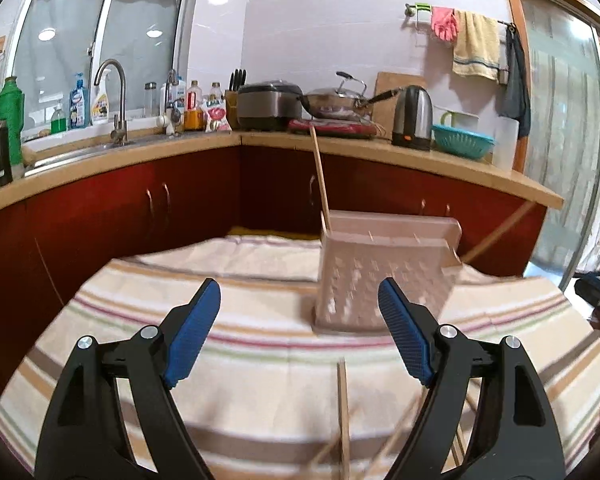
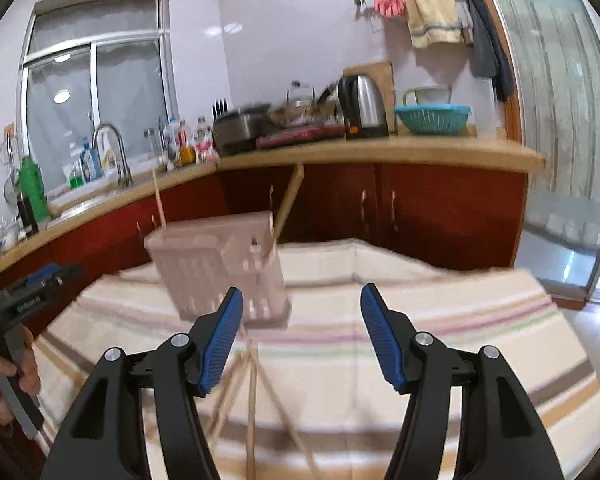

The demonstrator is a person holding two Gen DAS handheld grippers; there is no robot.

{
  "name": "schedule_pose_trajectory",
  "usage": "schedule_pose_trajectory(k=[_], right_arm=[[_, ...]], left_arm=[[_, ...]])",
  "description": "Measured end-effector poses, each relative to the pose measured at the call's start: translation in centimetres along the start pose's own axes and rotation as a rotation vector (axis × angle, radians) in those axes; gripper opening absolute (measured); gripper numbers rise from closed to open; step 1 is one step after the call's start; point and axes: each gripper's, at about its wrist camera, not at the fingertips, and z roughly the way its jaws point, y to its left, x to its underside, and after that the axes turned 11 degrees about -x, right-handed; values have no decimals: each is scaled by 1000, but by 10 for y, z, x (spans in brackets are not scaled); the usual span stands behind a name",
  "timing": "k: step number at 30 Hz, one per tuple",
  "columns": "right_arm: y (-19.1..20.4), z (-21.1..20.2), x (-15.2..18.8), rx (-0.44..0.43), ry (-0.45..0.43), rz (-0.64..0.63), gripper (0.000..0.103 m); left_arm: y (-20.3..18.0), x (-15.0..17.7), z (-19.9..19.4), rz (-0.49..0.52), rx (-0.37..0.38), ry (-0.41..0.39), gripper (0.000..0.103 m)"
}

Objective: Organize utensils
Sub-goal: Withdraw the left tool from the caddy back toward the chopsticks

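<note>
A pale pink perforated utensil basket stands on the striped cloth, with wooden chopsticks leaning out of it. The right wrist view shows the same basket with chopsticks sticking up. Several loose chopsticks lie on the cloth near the front, also seen as a crossed pile of chopsticks in the right wrist view. My left gripper hangs open above the cloth, short of the basket, nothing between its blue pads. My right gripper is open too, above the loose pile, empty.
A striped tablecloth covers the table. Behind it run red cabinets and a wooden counter with a sink, bottles, rice cooker, wok, kettle and a teal colander. A hand holding the other gripper shows at the left edge of the right wrist view.
</note>
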Motion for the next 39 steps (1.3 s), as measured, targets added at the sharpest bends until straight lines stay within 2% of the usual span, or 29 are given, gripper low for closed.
schedule_pose_trajectory(k=[5, 12, 18, 25, 34, 37, 39], right_arm=[[-5, -11, 40, 9, 63, 17, 55], [-5, -27, 78, 10, 108, 34, 51], [11, -33, 106, -28, 147, 22, 48], [31, -29, 132, -86, 194, -14, 41], [40, -15, 142, -66, 239, -30, 27], [39, -11, 146, -53, 250, -28, 20], [38, -13, 148, -50, 248, -29, 12]], left_arm=[[-2, 35, -18, 36, -8, 33, 79], [0, 87, -36, 83, -15, 115, 78], [2, 114, -47, 105, -21, 150, 77], [7, 136, -53, 120, -28, 189, 72], [14, 149, -52, 101, -37, 217, 70], [14, 151, -50, 94, -31, 224, 66], [12, 152, -50, 101, -22, 227, 63]])
